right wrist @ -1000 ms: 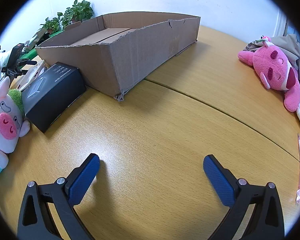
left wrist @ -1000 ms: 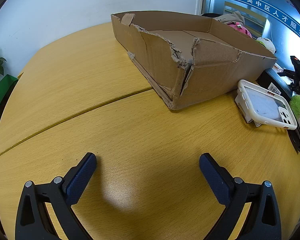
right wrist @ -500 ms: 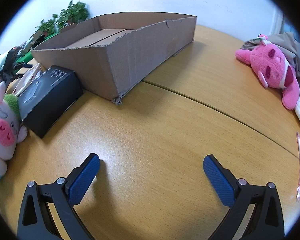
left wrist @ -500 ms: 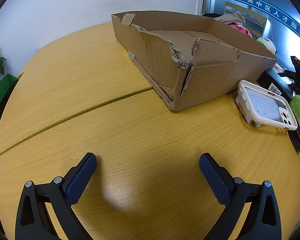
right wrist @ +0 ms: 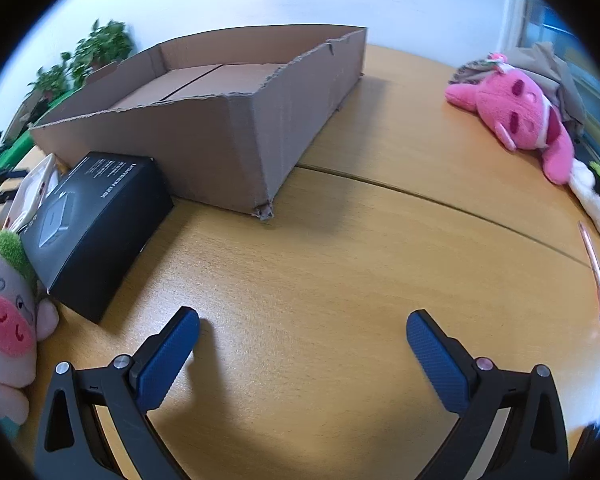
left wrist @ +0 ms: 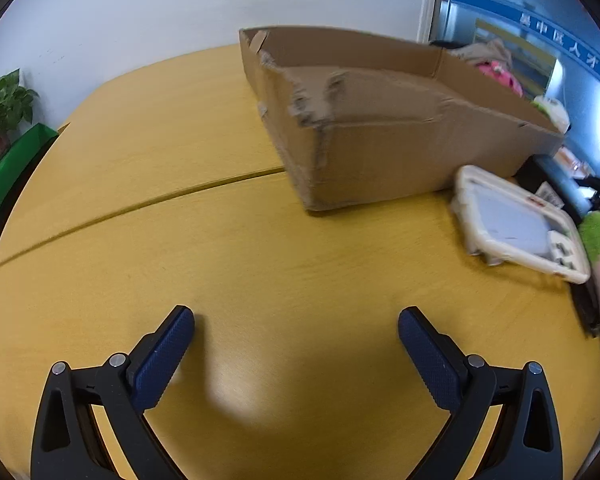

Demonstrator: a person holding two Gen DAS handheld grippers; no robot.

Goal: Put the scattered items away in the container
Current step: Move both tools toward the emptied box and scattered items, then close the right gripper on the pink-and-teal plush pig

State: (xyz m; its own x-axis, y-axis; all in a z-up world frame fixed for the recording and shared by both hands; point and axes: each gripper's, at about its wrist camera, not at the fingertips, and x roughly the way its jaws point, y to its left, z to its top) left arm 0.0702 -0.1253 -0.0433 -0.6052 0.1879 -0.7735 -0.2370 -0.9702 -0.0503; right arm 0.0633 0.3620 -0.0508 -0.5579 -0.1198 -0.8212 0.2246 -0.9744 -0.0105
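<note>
Scattered items, none yet in the container; both sets of tongs gaping wide, empty, low over bare worktop [right wrist: 340, 264].

Right tongs [right wrist: 302, 334]: nothing between the pads. Ahead and to the left, black box [right wrist: 96, 224], flat on the worktop, long axis running away toward the cardboard container [right wrist: 228, 132], far end close against its near wall. Further left, at the frame edge, pig plush [right wrist: 4, 308], touching the box's near corner. Ahead and to the right, well apart: pink plush [right wrist: 516, 116] near the far rim, pink pen [right wrist: 596, 276] lying lengthwise toward the tongs.

Left tongs [left wrist: 296, 330]: likewise empty. Ahead and to the right, white case [left wrist: 516, 228], flat, just beside the container's corner, long axis slanting rightward toward the viewer.

Container: open-topped, torn rim, floor bare as far as visible.

Judgement: black box nearer the right tongs, white case nearer the left; grasp across the short sides likeliest.
</note>
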